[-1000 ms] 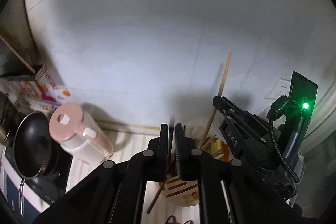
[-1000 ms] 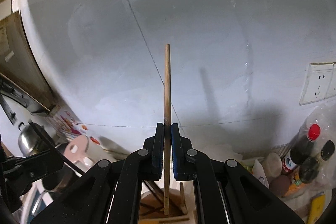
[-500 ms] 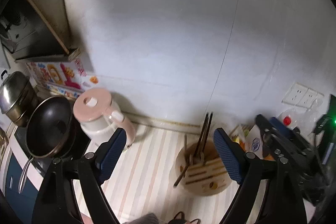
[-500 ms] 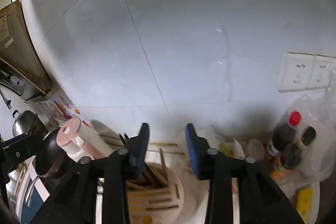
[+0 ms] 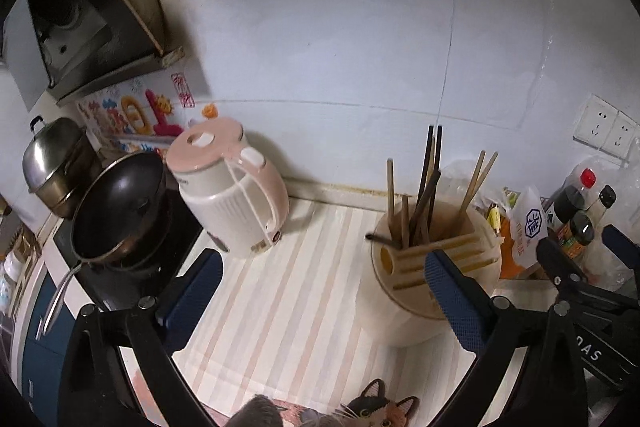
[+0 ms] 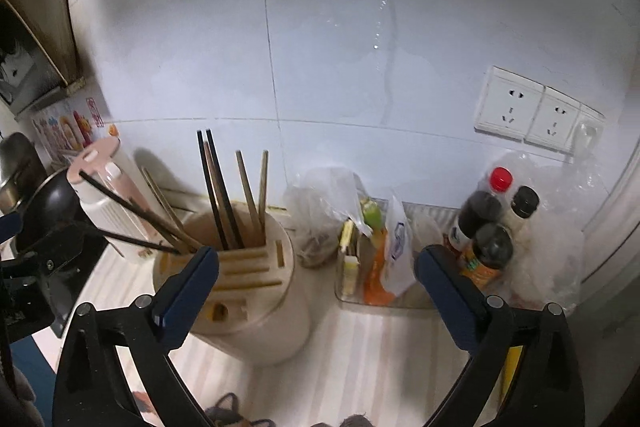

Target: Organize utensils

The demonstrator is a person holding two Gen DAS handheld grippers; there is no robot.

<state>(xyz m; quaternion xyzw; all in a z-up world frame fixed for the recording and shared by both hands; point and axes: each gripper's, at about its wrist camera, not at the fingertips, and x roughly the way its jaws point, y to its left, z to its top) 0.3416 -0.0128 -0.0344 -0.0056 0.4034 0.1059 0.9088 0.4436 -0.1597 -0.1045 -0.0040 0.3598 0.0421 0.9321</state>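
Although the job is to sort utensils, the chopsticks [image 6: 224,203] already stand or lean in the open well of the round cream utensil holder [image 6: 256,311], which sits on the striped counter [image 5: 280,299] near the tiled wall, between the pink-lidded kettle [image 5: 228,195] and a clear tray of packets [image 6: 380,267]. Dark and pale sticks are mixed: a dark pair and two pale ones rise nearly upright at the back, while a few others tilt steeply out toward the kettle side, one dark stick hanging low over the rim. The slotted top of the holder looks empty, as far as can be seen. The left gripper [image 5: 320,291] hovers over the counter with its jaws opening wide and nothing between them, its right pad just in front of the holder; the right gripper [image 6: 316,287] is likewise opening, bare, framing the holder's right flank and the tray. Judging by this, the depositing is largely done; what may remain is straightening the leaning sticks or pairing them by colour, though no loose utensil shows on the counter. Farther out are a black pan [image 5: 120,203] and steel pot [image 5: 52,159] on the stove, sauce bottles [image 6: 488,223] and wall sockets [image 6: 532,115].
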